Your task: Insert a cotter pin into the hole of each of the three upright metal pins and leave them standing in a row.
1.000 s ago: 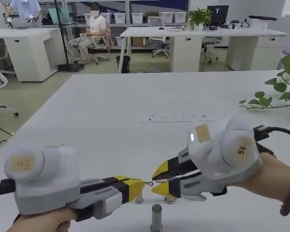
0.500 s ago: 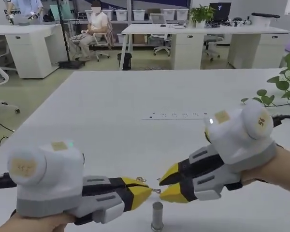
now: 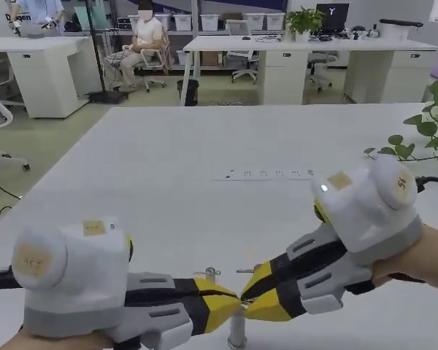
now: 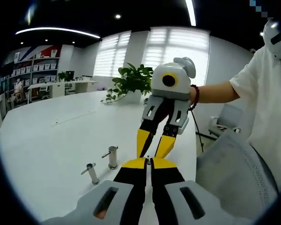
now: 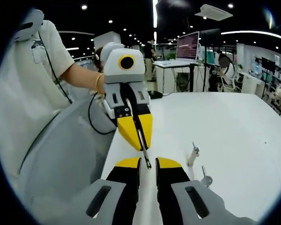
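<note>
Steel-grey and thin, the cotter pin (image 5: pixel 143 143) sat pinched in the pressed-together jaws of the left gripper (image 3: pixel 233 306). Its free end reached into the narrow gap of the right gripper (image 5: pixel 148 165), whose jaws stood slightly parted and, as far as I could judge, were not clamping it. In the head view both tips met just above the third metal pin (image 3: pixel 237 334), which stood upright on the white table (image 3: pixel 204 182) near my edge. Just beyond it stood one fitted metal pin (image 4: pixel 113 157) and its neighbour (image 4: pixel 90 173), each with a short bar across its top, which I took for cotter pins already in place.

I judged the step to be lining this last one up. I could not make out the cross hole, so I wanted it found before pushing. The left grip had to hold firm, bring the point level with the hole and aim along its axis. The right jaws were best used to steady the post. A slow, straight push mattered, since any sideways load could topple it.
</note>
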A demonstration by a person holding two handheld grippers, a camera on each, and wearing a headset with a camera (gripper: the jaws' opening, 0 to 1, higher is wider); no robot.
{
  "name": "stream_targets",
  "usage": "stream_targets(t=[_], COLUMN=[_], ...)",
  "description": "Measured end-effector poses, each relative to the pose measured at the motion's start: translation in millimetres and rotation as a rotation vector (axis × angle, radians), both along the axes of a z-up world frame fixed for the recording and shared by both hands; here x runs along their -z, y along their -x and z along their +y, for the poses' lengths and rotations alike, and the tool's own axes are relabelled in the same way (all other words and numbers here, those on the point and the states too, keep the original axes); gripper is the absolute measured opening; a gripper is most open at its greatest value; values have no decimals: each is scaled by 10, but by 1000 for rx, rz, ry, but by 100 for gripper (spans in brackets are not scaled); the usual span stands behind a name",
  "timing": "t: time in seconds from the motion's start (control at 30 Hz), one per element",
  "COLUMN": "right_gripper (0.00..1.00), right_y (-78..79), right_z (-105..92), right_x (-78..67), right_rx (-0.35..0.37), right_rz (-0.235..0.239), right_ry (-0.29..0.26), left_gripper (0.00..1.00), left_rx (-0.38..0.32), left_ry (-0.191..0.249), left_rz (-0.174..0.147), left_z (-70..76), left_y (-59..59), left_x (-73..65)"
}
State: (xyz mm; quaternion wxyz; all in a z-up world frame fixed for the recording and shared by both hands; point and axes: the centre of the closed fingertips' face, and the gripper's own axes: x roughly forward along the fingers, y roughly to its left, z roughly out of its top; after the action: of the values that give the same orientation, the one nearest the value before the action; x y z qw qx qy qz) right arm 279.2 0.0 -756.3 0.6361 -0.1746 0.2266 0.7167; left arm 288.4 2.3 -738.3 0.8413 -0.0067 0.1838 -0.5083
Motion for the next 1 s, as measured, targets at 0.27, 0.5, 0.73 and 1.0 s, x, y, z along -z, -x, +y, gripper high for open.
stream_targets(t=[0.27,0.5,0.73,1.0], right_gripper=[9,5,3,3], right_y=[77,139,179,123], right_z=[3,-8,-19,-36], right_x=[-15,-17,27,33], right_rx=[-35,-63,-99,-92], right_rz=[21,22,-30,-65], right_ry=[-25,-31,18,48], left_gripper=[0,0,2,6], left_rx=[33,48,30,-17], left_ry=[24,31,29,-21], left_rz=[-2,-3,29,4], left_z=[-45,-57,-68,-34], left_y=[69,105,109,62], left_x=[-34,-37,18,119])
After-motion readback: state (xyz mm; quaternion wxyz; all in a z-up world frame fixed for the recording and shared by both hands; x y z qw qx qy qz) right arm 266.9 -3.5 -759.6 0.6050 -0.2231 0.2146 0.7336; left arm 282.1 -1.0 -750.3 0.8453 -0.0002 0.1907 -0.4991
